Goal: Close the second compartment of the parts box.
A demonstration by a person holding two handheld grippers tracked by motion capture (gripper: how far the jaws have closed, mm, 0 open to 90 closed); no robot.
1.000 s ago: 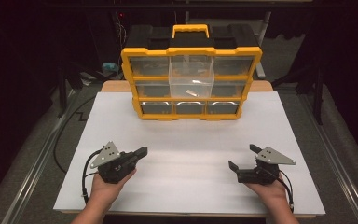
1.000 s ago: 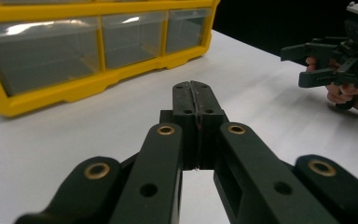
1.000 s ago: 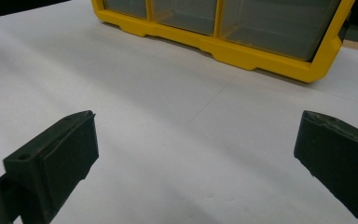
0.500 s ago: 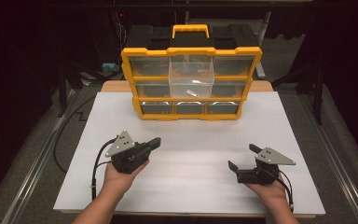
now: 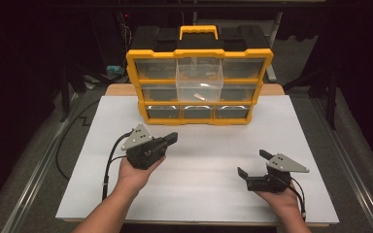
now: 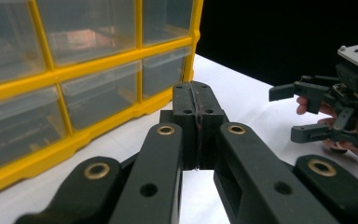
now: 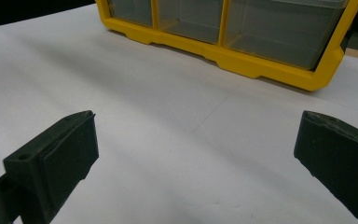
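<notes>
Yellow framing ran around the organizer (image 5: 199,87), which stood in the upper middle of the high view at the far edge of the white table (image 5: 199,165). Its clear drawers sat in three rows, with a black top and a yellow handle (image 5: 198,32). The middle drawer (image 5: 199,80) stuck out toward the viewer. Below it, left of centre, the left gripper (image 5: 171,138) had its jaws pressed together on nothing. At lower right, the right gripper (image 5: 251,164) had its jaws wide apart.
</notes>
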